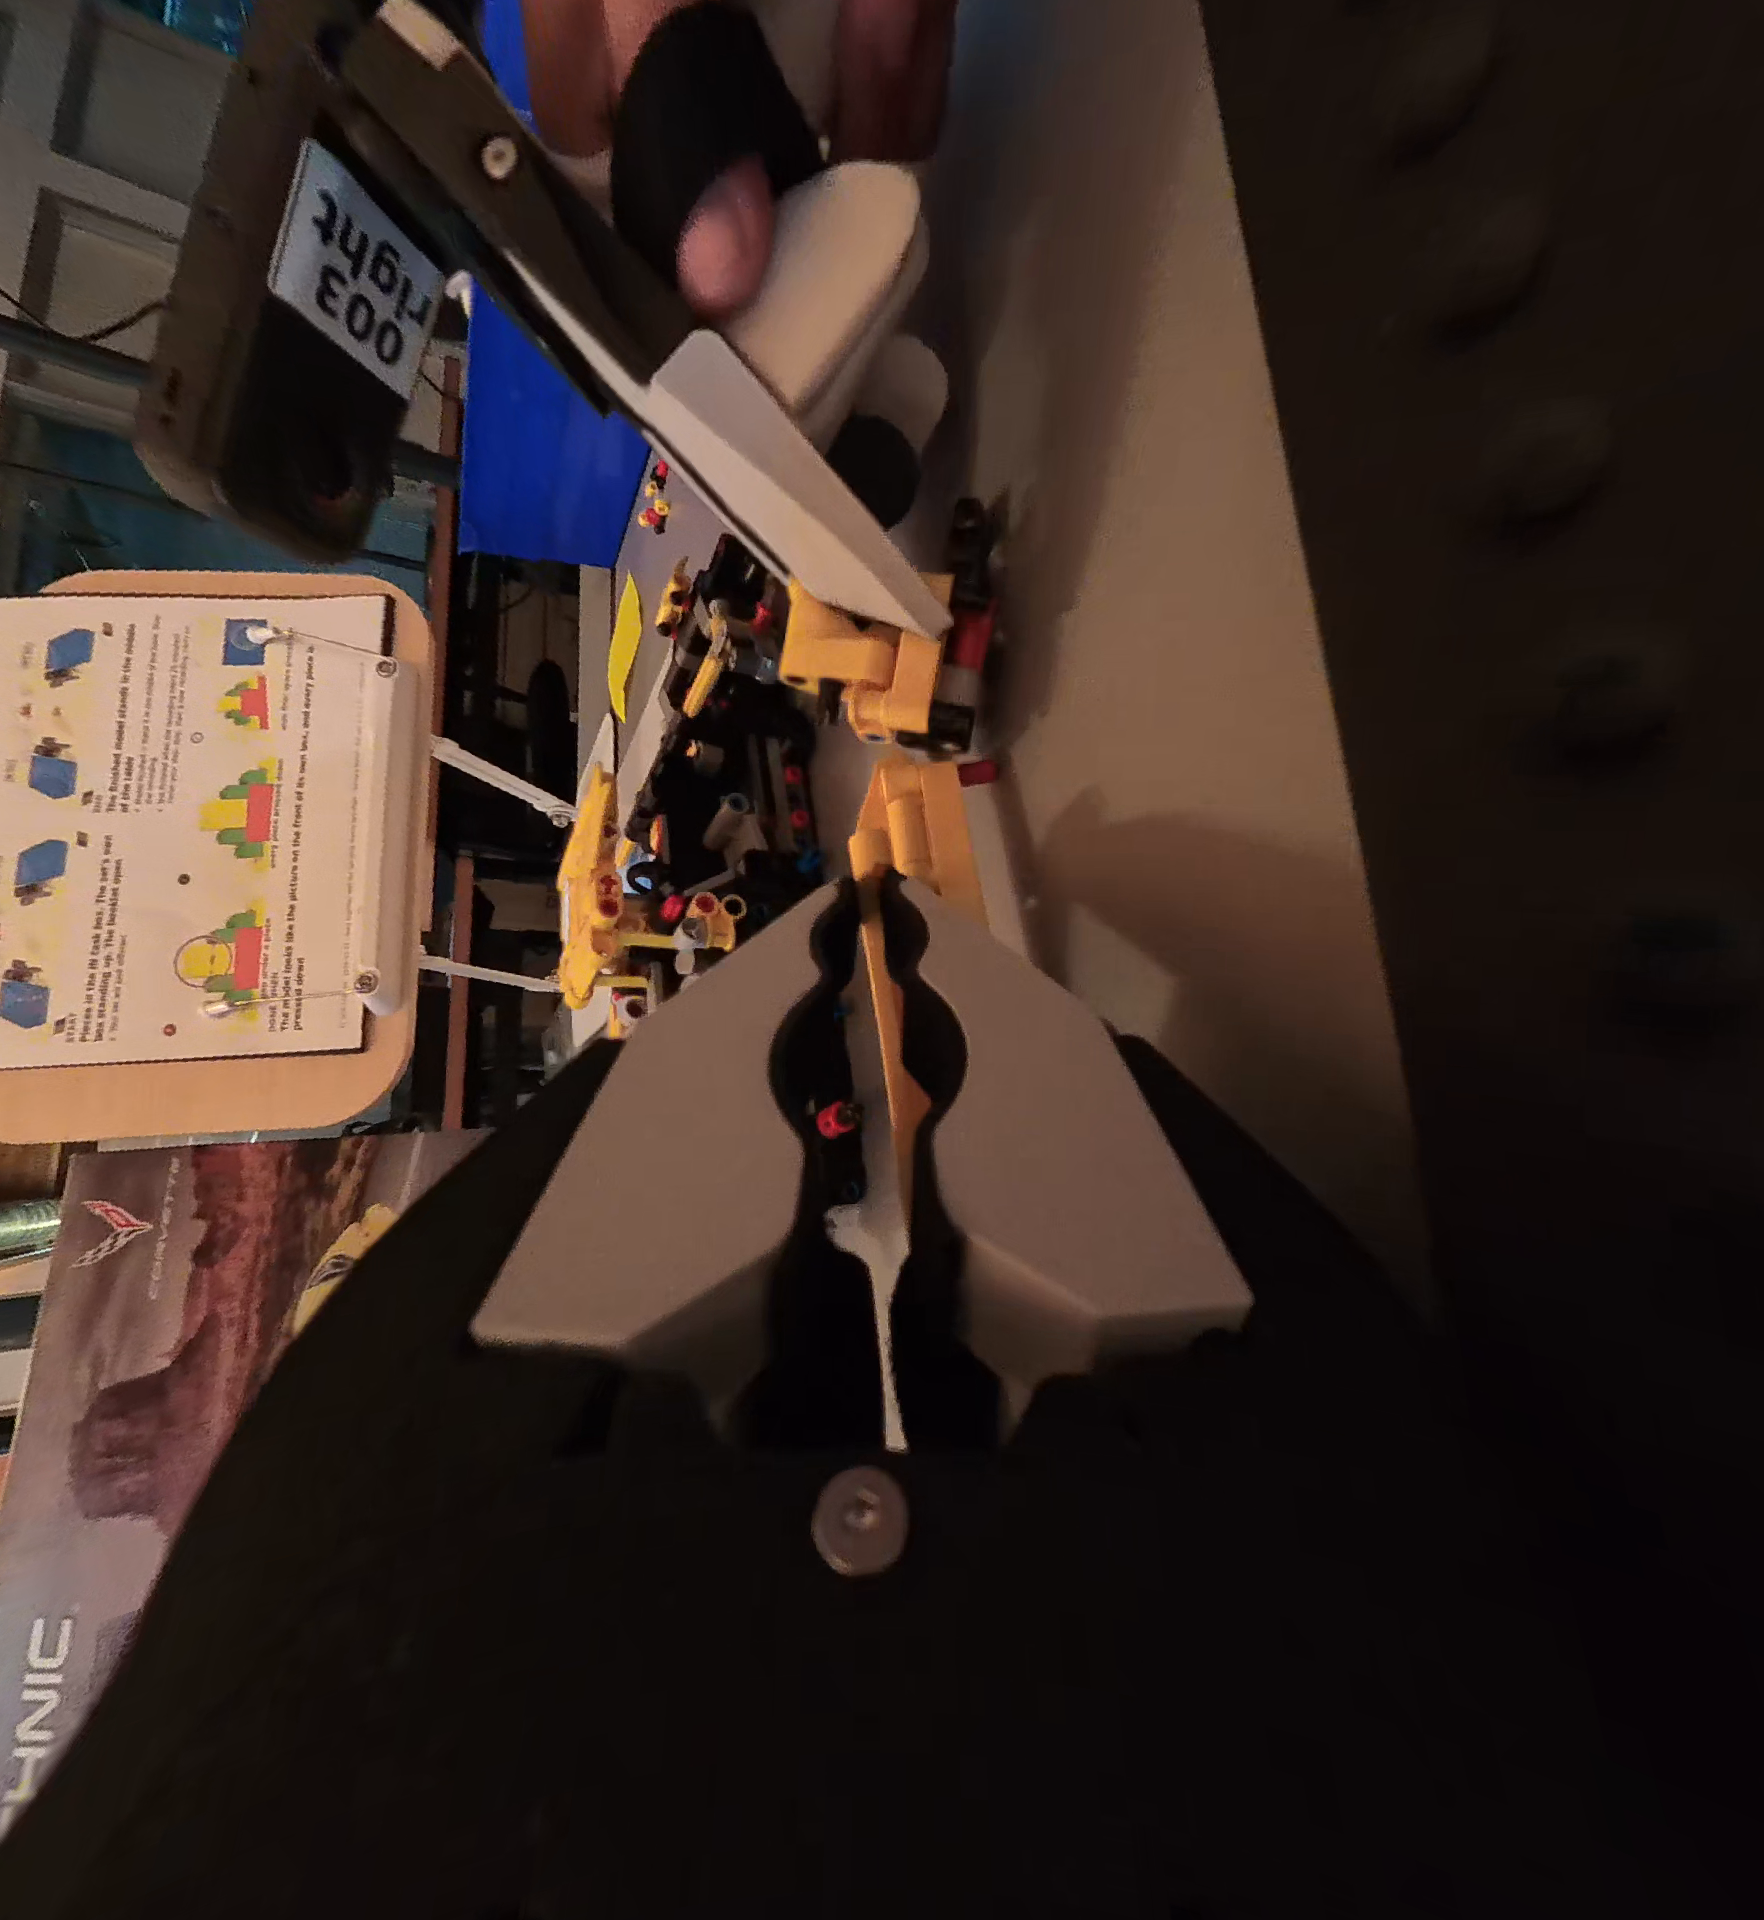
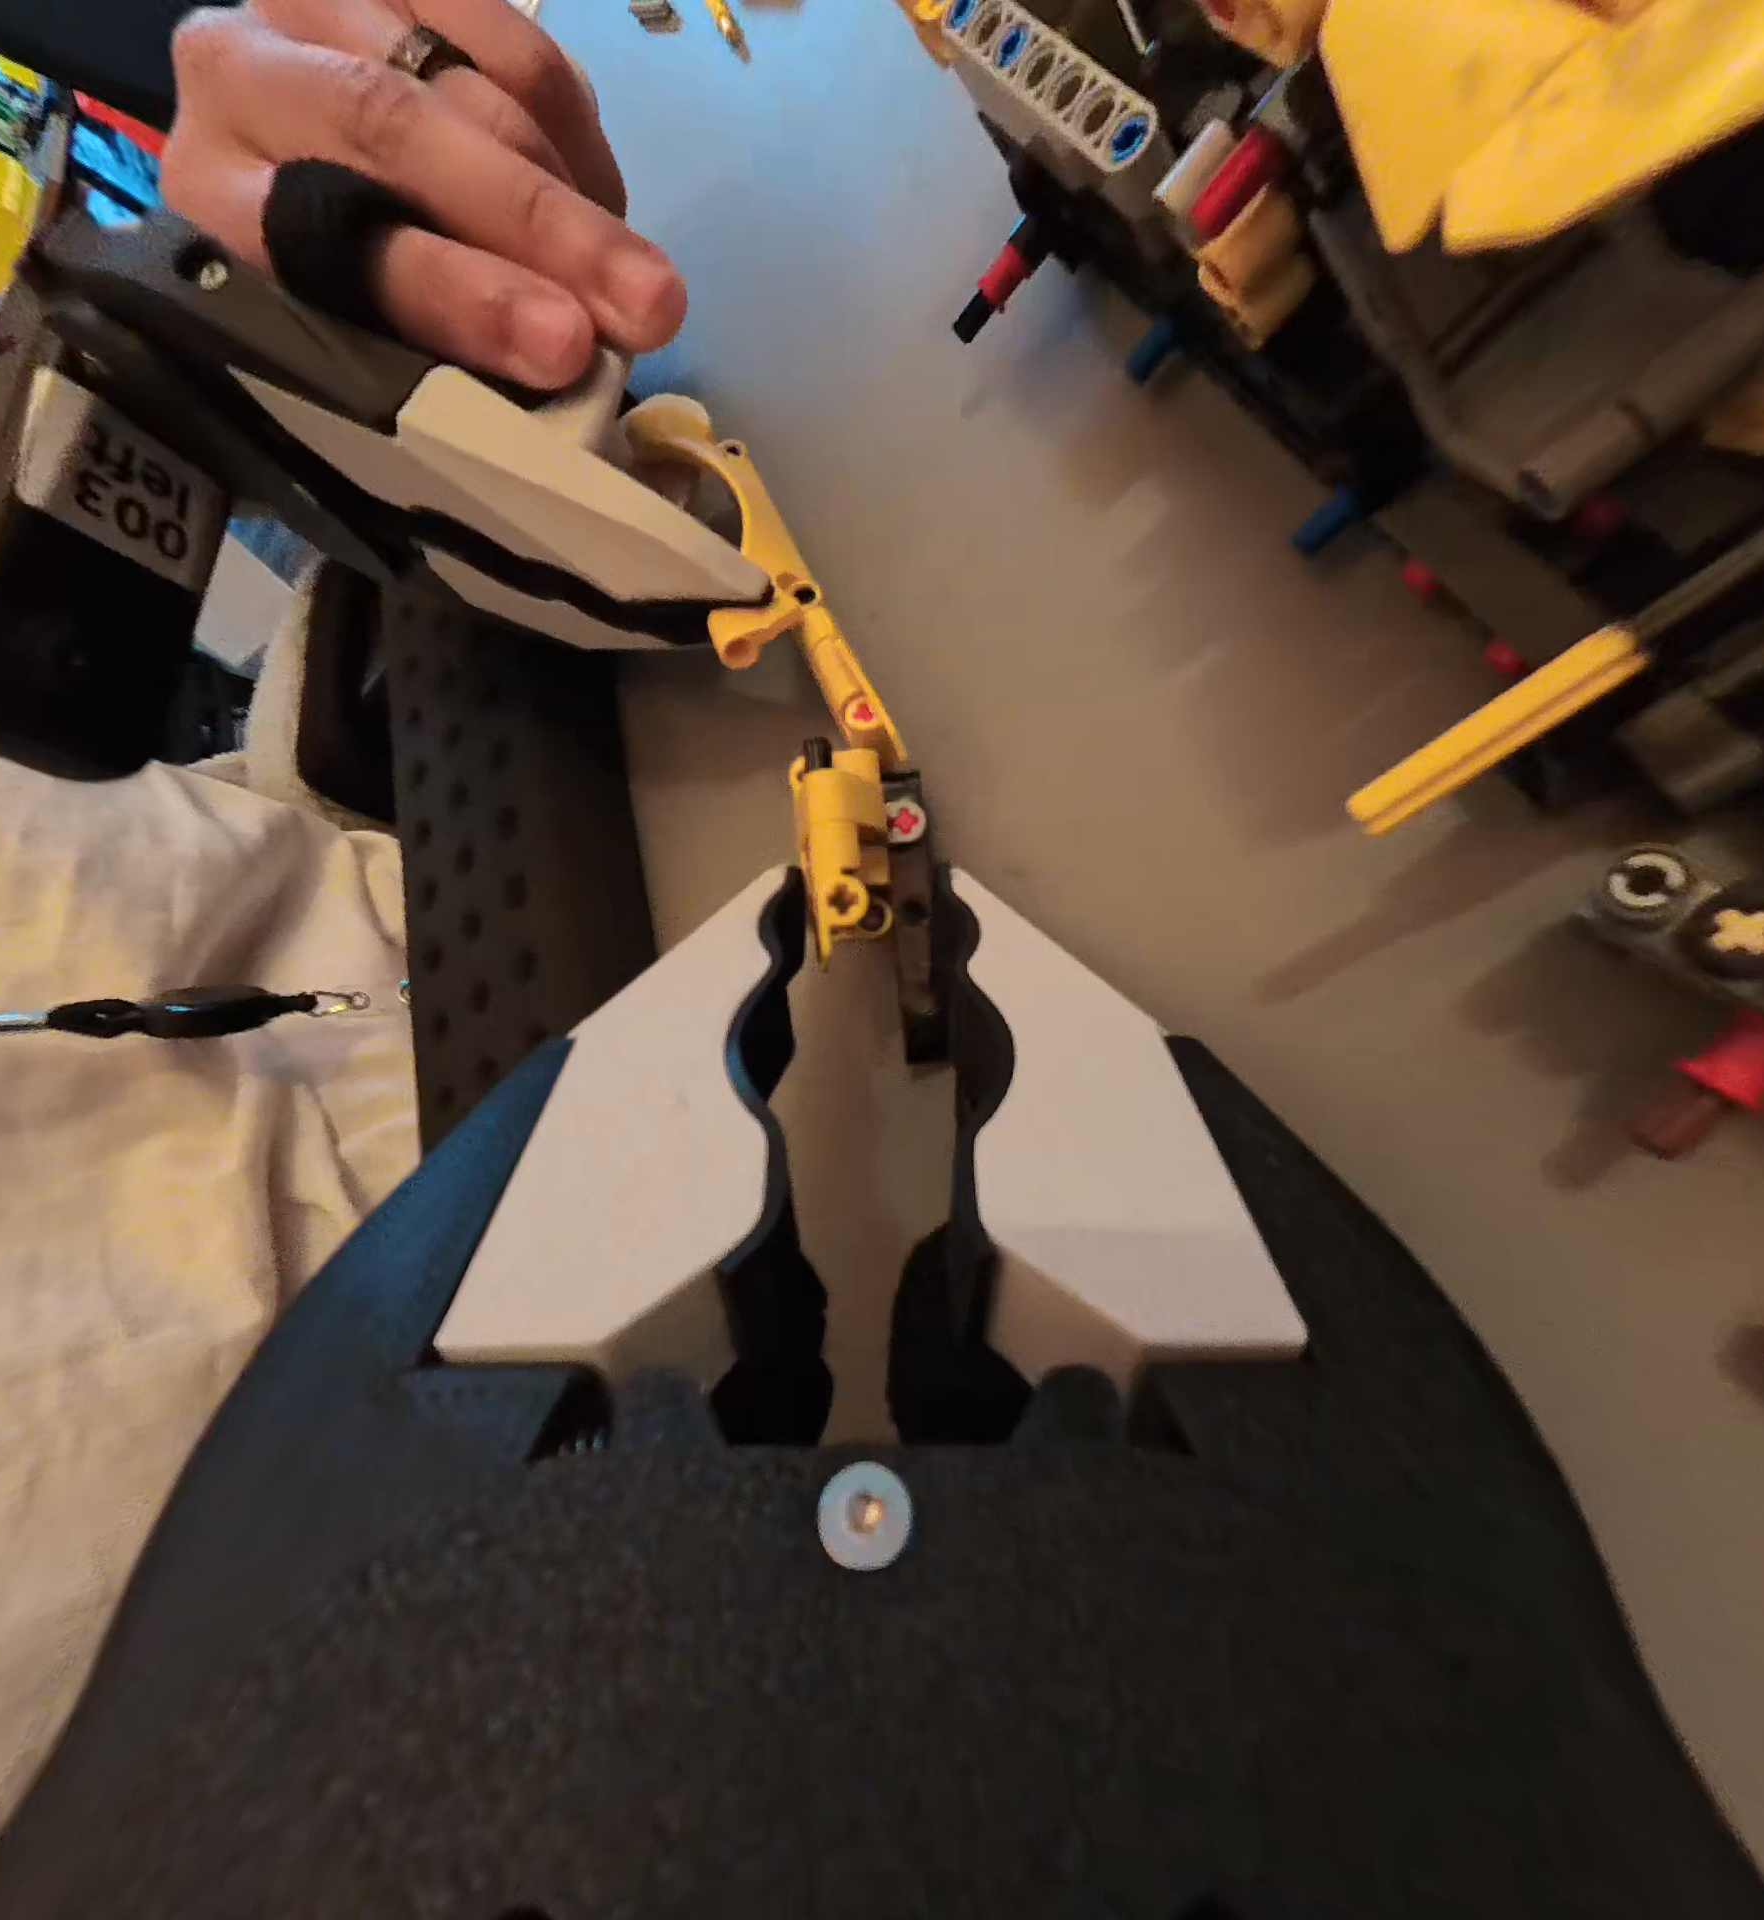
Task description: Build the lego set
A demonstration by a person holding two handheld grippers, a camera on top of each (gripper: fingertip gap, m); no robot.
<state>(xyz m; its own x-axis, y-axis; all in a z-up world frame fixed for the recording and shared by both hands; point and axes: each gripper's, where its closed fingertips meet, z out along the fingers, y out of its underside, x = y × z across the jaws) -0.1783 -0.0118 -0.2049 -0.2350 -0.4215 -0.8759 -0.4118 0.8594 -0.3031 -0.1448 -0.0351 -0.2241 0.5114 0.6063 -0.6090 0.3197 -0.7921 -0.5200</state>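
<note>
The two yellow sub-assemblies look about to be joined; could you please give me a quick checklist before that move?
1. Left gripper shut on the yellow panel piece: ok.
2. Right gripper shut on the yellow and black connector piece: ok.
3. The two pieces meet end to end: ok.
4. Pin and hole lined up: cannot tell.
5. Bare table beneath the joint: ok.

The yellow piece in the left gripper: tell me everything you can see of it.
The yellow piece is a thin, curved panel of glossy plastic, with pin holes and a red cross-shaped axle end near its far end. The left gripper is shut on its edge, holding it in the air above the grey table. Its tip meets the small yellow and black assembly that the right gripper holds.
</note>
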